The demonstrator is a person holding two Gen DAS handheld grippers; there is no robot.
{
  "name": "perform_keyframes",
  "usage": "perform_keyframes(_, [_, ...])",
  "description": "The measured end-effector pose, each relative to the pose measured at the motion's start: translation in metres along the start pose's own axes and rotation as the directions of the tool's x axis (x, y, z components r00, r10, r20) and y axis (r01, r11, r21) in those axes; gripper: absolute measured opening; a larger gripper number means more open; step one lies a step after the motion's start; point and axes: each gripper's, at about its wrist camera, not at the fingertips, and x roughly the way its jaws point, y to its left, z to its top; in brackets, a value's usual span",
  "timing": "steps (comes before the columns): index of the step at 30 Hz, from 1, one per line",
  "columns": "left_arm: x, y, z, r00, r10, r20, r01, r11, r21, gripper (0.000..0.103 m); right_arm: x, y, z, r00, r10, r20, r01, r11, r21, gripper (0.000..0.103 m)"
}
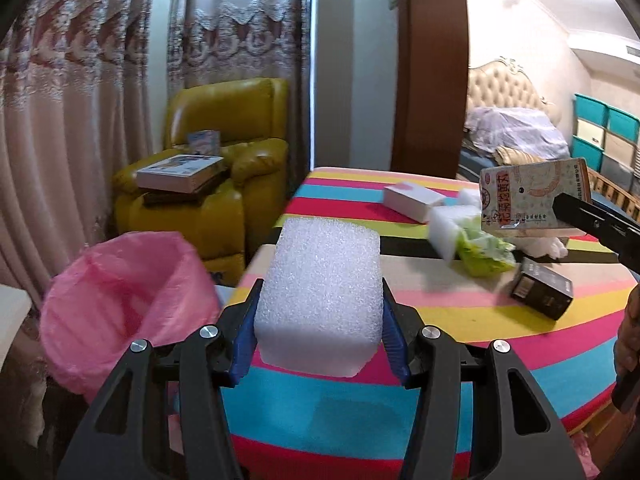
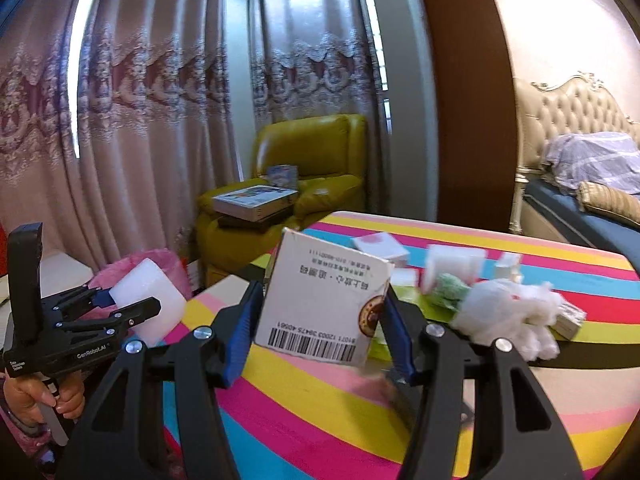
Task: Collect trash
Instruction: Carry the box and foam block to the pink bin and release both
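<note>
My left gripper (image 1: 320, 296) is shut on a white foam block (image 1: 320, 292) and holds it above the striped table's left edge (image 1: 440, 320). A bin lined with a pink bag (image 1: 120, 300) stands to its left, below table height. My right gripper (image 2: 322, 300) is shut on a white cardboard box (image 2: 324, 300) with a barcode, held above the table. That box also shows in the left wrist view (image 1: 536, 200), and the left gripper with its foam shows in the right wrist view (image 2: 132, 312).
On the table lie a white box (image 1: 412, 200), white foam pieces (image 1: 448, 228), a green wrapper (image 1: 484, 256), a black box (image 1: 542, 294) and a crumpled white bag (image 2: 512, 316). A yellow armchair (image 1: 224, 168) with books stands behind the bin. A bed (image 2: 580, 200) is at the right.
</note>
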Motion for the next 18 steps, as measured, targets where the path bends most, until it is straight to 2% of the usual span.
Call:
perform_keyframes(12, [-0.025, 0.077, -0.002, 0.991, 0.135, 0.002, -0.135, 0.986, -0.093, 0.05, 0.052, 0.065, -0.001, 0.984, 0.156, -0.082, -0.161, 0.986, -0.05, 0.056])
perform_keyframes(18, [-0.028, 0.117, 0.0, 0.979, 0.204, -0.014, -0.204, 0.969, -0.136, 0.05, 0.09, 0.097, 0.007, 0.956, 0.267, -0.125, -0.269, 0.963, 0.0, 0.056])
